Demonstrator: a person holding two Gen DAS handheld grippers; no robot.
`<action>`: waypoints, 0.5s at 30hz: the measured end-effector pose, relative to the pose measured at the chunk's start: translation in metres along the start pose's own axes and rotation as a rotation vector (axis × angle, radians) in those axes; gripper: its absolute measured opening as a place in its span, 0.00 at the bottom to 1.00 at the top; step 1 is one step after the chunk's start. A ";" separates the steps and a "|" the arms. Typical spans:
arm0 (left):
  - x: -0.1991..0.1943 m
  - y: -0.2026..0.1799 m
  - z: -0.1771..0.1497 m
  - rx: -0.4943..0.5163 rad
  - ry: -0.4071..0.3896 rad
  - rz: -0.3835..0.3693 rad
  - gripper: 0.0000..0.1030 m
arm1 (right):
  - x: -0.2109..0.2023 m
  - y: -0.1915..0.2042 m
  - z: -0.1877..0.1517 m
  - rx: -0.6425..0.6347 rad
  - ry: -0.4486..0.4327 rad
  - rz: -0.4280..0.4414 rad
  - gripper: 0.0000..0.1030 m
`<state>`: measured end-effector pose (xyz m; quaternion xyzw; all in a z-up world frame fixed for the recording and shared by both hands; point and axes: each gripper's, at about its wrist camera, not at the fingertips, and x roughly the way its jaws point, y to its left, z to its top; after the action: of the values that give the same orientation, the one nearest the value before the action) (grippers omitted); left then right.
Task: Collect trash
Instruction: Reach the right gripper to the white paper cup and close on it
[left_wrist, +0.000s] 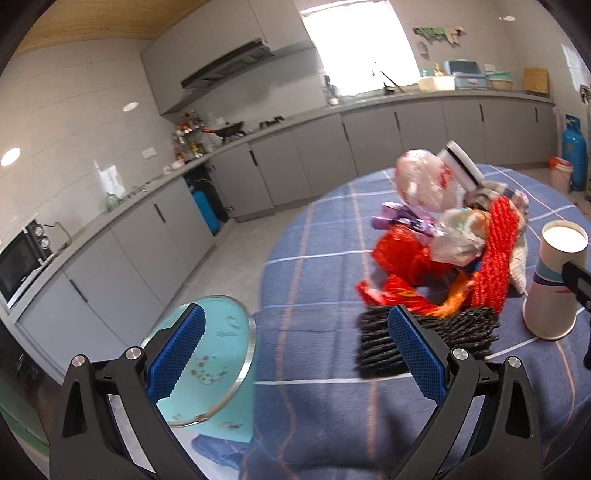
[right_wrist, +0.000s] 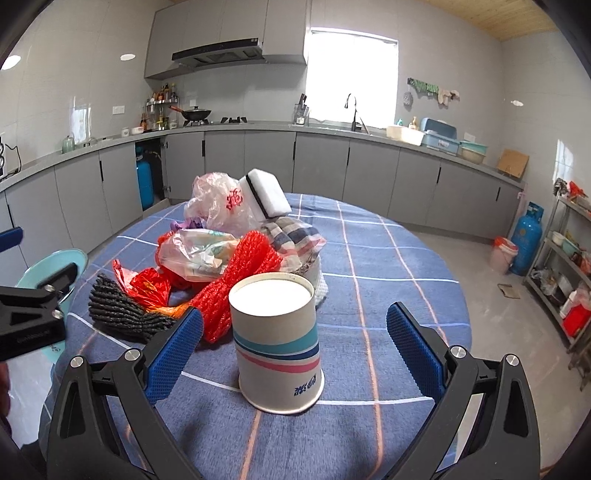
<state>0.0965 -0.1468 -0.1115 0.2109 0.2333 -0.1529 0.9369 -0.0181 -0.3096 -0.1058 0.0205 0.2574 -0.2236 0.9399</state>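
Note:
A heap of trash (right_wrist: 236, 251) lies on the blue checked tablecloth (right_wrist: 388, 280): red foam net (right_wrist: 240, 280), clear plastic bags (right_wrist: 218, 203), red wrappers (right_wrist: 147, 284), a dark knitted cloth (right_wrist: 118, 310), a checked rag and a white sponge (right_wrist: 264, 197). An upside-down paper cup (right_wrist: 279, 343) stands in front of it, between my right gripper's (right_wrist: 295, 354) open jaws, not touched. My left gripper (left_wrist: 295, 354) is open and empty at the table's left edge, near the dark cloth (left_wrist: 424, 339). The heap (left_wrist: 443, 243) and the cup (left_wrist: 554, 288) show in the left wrist view.
A light blue bin with a metal rim (left_wrist: 207, 365) stands on the floor by the table's left edge, also seen in the right view (right_wrist: 51, 269). Grey kitchen counters (right_wrist: 332, 155) run along the walls. A blue gas cylinder (right_wrist: 526, 240) and a metal shelf (right_wrist: 569, 273) stand at the right.

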 end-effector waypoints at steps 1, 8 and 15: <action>0.004 -0.004 0.000 0.007 0.008 -0.009 0.95 | 0.003 0.000 -0.002 -0.003 0.004 0.002 0.95; 0.026 -0.031 -0.002 0.048 0.041 -0.052 0.95 | 0.018 -0.005 -0.008 -0.007 0.016 0.045 0.85; 0.035 -0.043 -0.009 0.067 0.060 -0.096 0.80 | 0.032 -0.005 -0.014 0.001 0.064 0.106 0.56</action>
<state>0.1060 -0.1867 -0.1498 0.2350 0.2660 -0.1991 0.9135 -0.0024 -0.3246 -0.1328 0.0418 0.2856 -0.1727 0.9417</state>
